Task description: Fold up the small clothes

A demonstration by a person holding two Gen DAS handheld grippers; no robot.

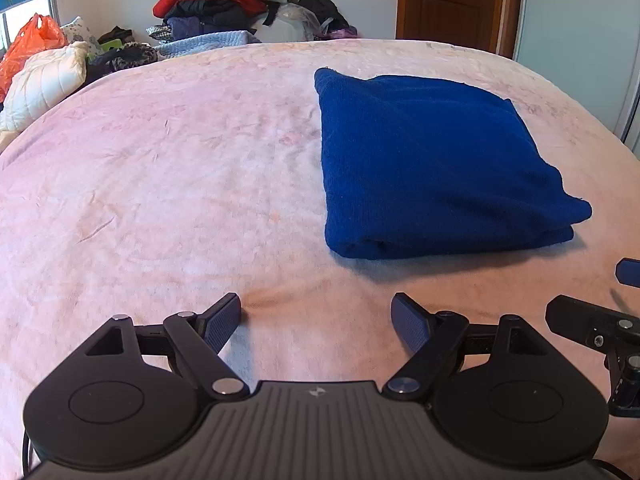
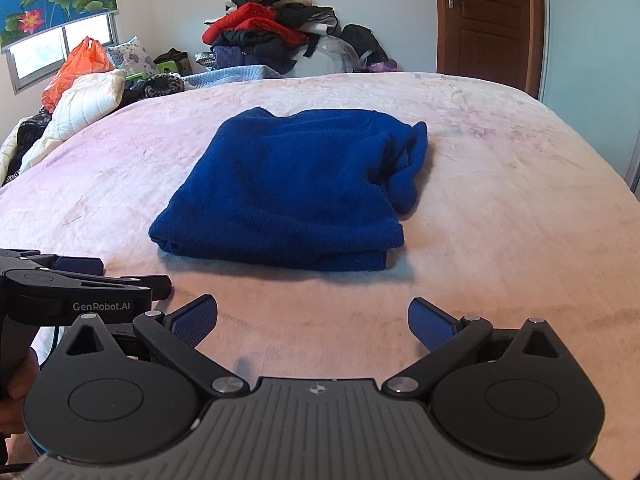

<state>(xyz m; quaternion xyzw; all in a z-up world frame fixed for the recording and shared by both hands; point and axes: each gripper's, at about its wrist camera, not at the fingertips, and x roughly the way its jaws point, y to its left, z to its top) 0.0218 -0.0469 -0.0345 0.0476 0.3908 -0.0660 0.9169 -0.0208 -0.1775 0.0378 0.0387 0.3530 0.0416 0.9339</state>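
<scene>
A dark blue knitted garment (image 1: 432, 160) lies folded into a thick rectangle on the pink bed cover (image 1: 180, 160). In the right wrist view the garment (image 2: 288, 188) shows a bunched sleeve or collar at its right edge. My left gripper (image 1: 316, 312) is open and empty, hovering over the cover in front and to the left of the garment. My right gripper (image 2: 312, 316) is open and empty, just in front of the garment's near edge. The left gripper also shows in the right wrist view (image 2: 80, 280), at the left.
A pile of red, black and grey clothes (image 2: 272, 36) is heaped behind the bed's far edge. White quilted pillows (image 2: 88, 100) and an orange plastic bag (image 2: 76, 68) sit at the far left. A brown door (image 2: 488, 20) stands at the far right.
</scene>
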